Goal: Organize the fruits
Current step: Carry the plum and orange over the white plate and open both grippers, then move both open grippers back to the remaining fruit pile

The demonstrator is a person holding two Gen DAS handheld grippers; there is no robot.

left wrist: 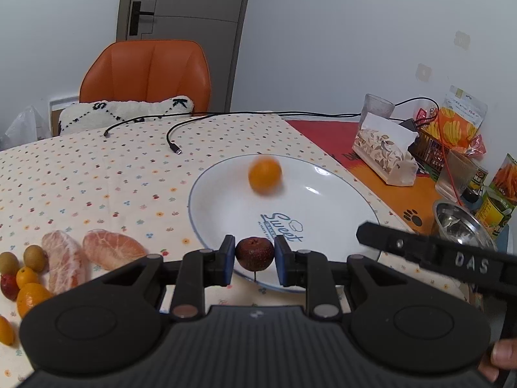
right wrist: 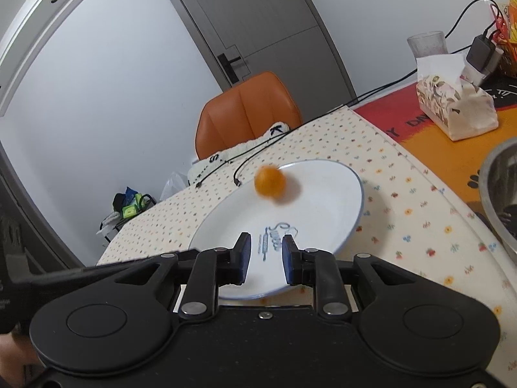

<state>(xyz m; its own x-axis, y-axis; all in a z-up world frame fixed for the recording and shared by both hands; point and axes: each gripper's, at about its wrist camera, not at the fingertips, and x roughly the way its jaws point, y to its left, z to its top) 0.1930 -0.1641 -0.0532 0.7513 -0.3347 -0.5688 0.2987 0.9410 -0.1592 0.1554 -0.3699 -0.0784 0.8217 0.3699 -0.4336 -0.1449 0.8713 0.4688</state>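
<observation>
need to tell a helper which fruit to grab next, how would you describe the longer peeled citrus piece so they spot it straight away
Start at the white plate on the dotted tablecloth, then look to its left, where loose fruits lie near the table edge. Two pale pink peeled citrus pieces lie side by side; you want the left one, next to the small green fruits. It is longer and narrower than its rounder neighbour.

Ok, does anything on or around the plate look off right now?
Yes: the small orange fruit on the white plate is motion-blurred in both views, so it seems to be rolling or bouncing rather than settled. The left hand-held gripper grips a dark red fruit over the plate's near rim; nothing looks spilled.
</observation>
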